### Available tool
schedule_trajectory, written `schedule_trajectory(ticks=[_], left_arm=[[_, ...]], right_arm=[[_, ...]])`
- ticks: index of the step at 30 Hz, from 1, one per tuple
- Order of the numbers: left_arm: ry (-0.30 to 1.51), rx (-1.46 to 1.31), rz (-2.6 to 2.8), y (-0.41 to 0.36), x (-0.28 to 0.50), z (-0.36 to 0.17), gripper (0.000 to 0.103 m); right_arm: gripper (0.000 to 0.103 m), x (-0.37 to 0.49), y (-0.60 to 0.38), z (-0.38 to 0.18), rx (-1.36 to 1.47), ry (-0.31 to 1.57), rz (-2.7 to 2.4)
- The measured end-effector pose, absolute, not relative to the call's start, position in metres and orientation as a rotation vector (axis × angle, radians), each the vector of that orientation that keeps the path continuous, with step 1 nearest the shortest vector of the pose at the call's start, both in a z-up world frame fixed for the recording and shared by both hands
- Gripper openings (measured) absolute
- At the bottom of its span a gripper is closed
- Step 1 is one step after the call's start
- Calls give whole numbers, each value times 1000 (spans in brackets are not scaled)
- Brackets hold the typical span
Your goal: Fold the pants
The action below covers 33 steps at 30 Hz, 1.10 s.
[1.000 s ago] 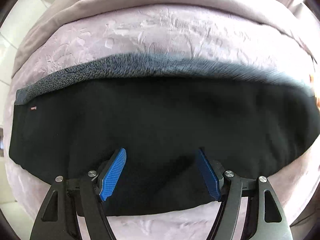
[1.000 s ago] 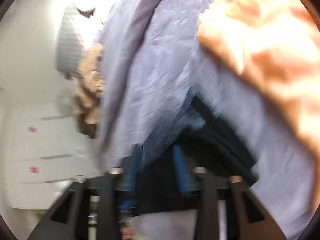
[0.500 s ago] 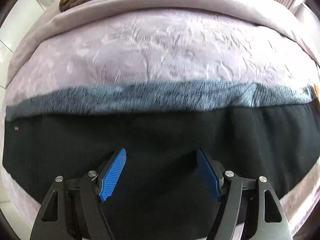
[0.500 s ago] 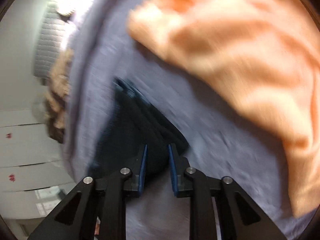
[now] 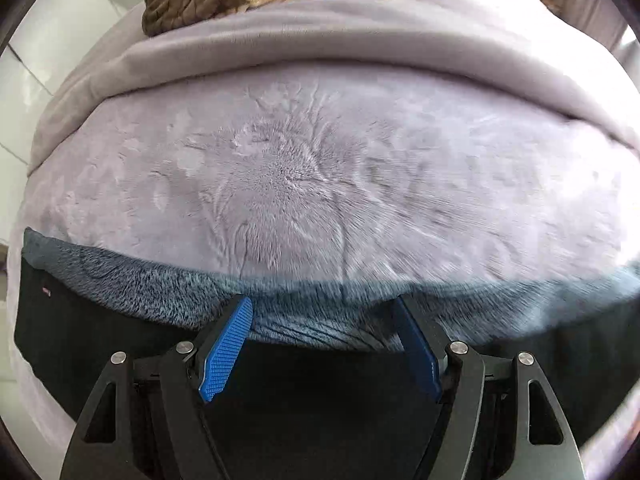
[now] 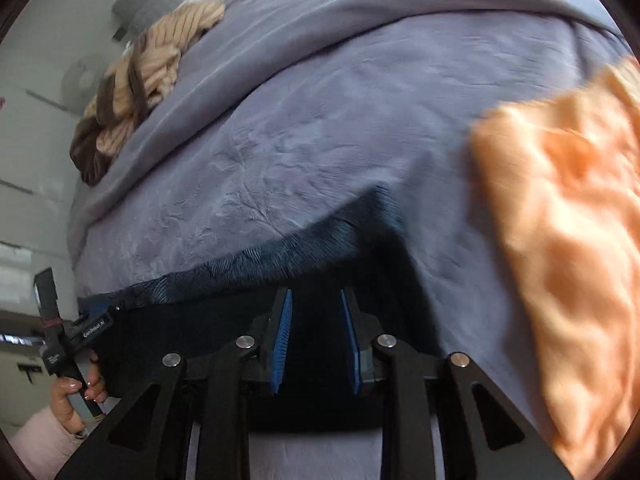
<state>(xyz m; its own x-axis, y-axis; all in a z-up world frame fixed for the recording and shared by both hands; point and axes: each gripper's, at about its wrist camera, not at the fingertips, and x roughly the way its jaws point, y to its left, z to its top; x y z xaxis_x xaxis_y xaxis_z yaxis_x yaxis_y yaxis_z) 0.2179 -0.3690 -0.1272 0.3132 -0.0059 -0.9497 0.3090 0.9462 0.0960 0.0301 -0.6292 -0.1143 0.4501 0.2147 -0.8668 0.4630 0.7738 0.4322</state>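
Black pants (image 5: pixel 100 344) with a blue-grey fleece lining (image 5: pixel 140 284) turned up along their far edge lie flat on a lilac blanket (image 5: pixel 320 168). My left gripper (image 5: pixel 322 304) hangs open over that fleece edge, its blue pads (image 5: pixel 226 348) apart and pressing on nothing. In the right wrist view the pants (image 6: pixel 192 320) end in a corner at the right. My right gripper (image 6: pixel 315 294) points down over the black cloth near that corner. Its jaws stand narrow and are opening, with cloth below them and nothing pinched.
An orange garment (image 6: pixel 560 248) lies on the blanket right of the pants. A brown and beige striped garment (image 6: pixel 132 88) is bunched at the bed's far side. A person's hand (image 6: pixel 72 396) grips the left gripper's handle at the bed's left edge.
The left gripper has travelled across the black cloth to the fleece edge. The right gripper swung off the orange garment to the pants' corner; its jaws narrowed, then widened slightly.
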Motion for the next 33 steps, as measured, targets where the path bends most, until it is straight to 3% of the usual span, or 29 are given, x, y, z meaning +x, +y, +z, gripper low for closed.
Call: schedule_trajectory(ticks=[2, 5, 7, 10, 11, 12, 16, 23, 29, 31, 32, 33], left_arm=[[1219, 308, -199, -375, 224, -140, 90], [1229, 282, -186, -360, 235, -132, 90], [1228, 263, -165, -338, 243, -119, 90], [1211, 254, -144, -292, 233, -94, 90], [1205, 253, -137, -276, 230, -89, 90], [1203, 261, -115, -252, 225, -85, 90], [1235, 262, -27, -178, 221, -93, 90], [1229, 266, 116, -53, 248, -125, 90], [1221, 211, 14, -24, 258, -149, 93], [1213, 208, -6, -18, 261, -153, 93], [1215, 190, -20, -15, 261, -154, 93], [1216, 178, -31, -12, 261, -154, 93]], right_arm=[[23, 47, -629, -140, 668, 1193, -217], [4, 37, -642, -147, 709, 1171, -235], [4, 21, -653, -142, 759, 1157, -254], [24, 5, -647, -126, 790, 1158, -234], [37, -2, -638, -119, 812, 1151, -188], [44, -5, -625, -115, 848, 1136, -126], [45, 1, -522, -112, 954, 1141, 219], [45, 42, -315, -173, 1151, 1253, 505], [45, 61, -273, -196, 1309, 1153, 427], [39, 67, -270, -197, 1325, 1149, 407], [14, 63, -274, -194, 1311, 1164, 393], [10, 66, -273, -191, 1294, 1179, 381]])
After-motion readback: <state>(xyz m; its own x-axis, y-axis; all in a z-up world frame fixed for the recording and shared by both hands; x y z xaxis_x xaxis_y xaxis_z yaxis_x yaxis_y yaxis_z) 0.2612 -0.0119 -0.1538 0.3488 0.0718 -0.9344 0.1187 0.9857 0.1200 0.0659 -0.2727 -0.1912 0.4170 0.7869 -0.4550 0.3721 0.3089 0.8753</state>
